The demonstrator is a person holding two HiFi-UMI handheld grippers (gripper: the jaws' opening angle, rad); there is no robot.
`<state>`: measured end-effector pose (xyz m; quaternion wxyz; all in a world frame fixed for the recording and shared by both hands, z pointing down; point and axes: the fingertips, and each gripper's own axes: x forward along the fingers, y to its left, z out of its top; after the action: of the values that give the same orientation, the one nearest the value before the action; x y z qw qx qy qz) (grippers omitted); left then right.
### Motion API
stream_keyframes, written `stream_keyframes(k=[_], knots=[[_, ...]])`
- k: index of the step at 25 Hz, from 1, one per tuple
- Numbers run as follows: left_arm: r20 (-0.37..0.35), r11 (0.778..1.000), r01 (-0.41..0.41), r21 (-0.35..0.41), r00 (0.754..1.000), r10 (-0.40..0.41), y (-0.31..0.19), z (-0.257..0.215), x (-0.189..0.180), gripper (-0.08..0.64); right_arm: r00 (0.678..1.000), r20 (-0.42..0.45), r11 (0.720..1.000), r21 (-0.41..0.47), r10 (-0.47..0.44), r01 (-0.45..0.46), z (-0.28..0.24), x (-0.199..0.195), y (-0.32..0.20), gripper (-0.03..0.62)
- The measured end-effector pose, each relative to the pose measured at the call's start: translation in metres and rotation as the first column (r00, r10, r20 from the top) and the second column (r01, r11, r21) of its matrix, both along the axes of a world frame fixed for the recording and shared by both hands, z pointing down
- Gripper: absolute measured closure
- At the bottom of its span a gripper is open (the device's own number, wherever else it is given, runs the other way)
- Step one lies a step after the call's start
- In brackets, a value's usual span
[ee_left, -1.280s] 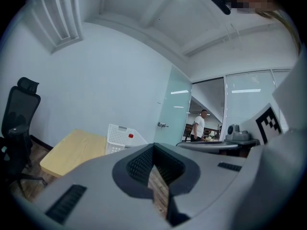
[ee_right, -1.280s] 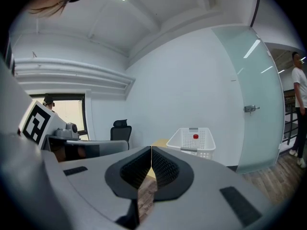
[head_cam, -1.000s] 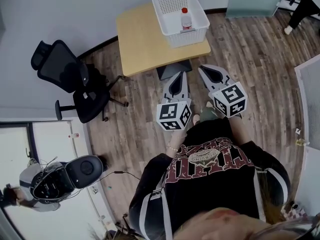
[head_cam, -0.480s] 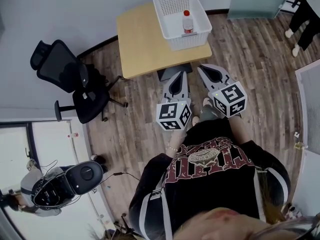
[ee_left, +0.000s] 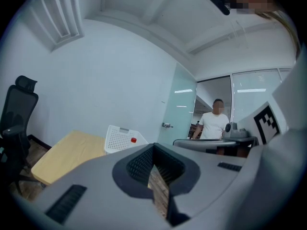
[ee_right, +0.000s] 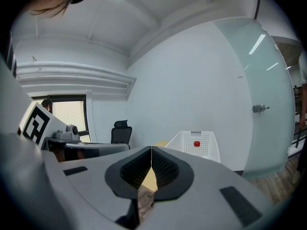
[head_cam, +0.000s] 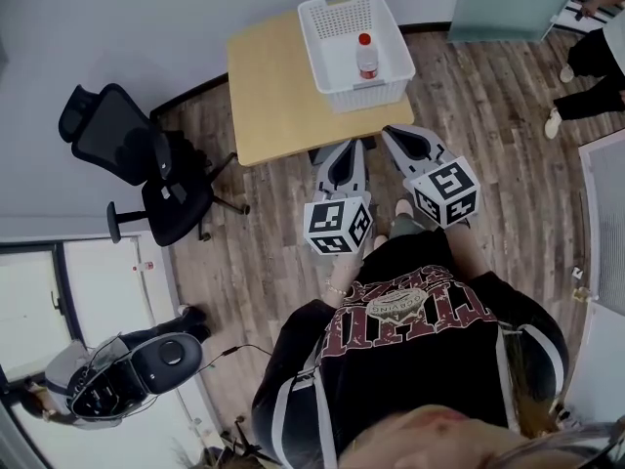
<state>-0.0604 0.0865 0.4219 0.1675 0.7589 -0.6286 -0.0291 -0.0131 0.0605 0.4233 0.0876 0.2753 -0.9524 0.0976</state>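
Grippers beside the table (head_cam: 274, 84)
Left gripper (head_cam: 345, 149) and right gripper (head_cam: 399, 135), jaws pressed together and empty, hang just off its basket (head_cam: 338, 17) end.

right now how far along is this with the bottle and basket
Done: the red-capped bottle sits inside the white basket on the wooden table. In hand: nothing; the left tongs and right tongs are both shut and empty, held over the floor short of the table. Left: neither touches the basket or bottle.
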Motion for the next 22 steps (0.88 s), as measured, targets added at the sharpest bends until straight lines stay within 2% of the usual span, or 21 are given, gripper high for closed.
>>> stream_keyframes(k=[13, 22], knots=[[0.012, 0.998, 0.061, -0.007, 0.998, -0.061, -0.063, -0.008, -0.003, 0.512, 0.998, 0.008, 0.998, -0.004, -0.065, 0.065, -0.008, -0.005, -0.068, 0.574], [0.012, 0.995, 0.096, -0.003, 0.995, -0.096, -0.086, -0.006, 0.012, 0.512, 0.993, 0.011, 0.993, 0.001, -0.118, 0.118, -0.007, 0.003, -0.089, 0.574]])
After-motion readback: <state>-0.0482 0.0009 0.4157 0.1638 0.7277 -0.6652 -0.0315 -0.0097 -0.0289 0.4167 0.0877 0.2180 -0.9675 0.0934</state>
